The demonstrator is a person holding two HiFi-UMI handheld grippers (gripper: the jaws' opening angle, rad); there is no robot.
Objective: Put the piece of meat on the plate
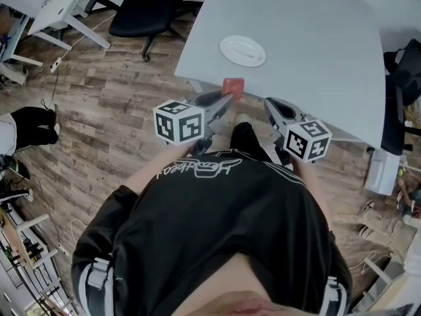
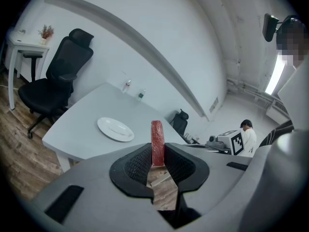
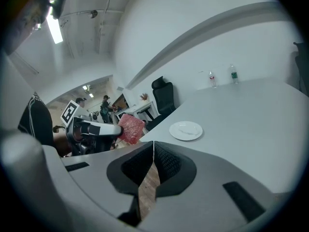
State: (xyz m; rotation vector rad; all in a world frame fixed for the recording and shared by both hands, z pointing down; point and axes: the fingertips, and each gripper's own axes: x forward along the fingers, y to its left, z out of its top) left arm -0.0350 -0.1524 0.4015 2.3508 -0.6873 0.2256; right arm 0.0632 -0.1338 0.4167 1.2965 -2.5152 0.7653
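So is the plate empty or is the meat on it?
Empty. The plate sits bare on the table; the left gripper holds the meat.

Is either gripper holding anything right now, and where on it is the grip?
The left gripper holds the piece of meat, clamped across its flat sides at one end, the rest sticking out past the jaws. The right gripper is shut and empty.

The left claw (image 1: 227, 101) grips the piece of meat (image 2: 157, 135) edge-on between its pads. The right claw (image 3: 153, 151) is closed, empty. Both point forward, slightly downward.
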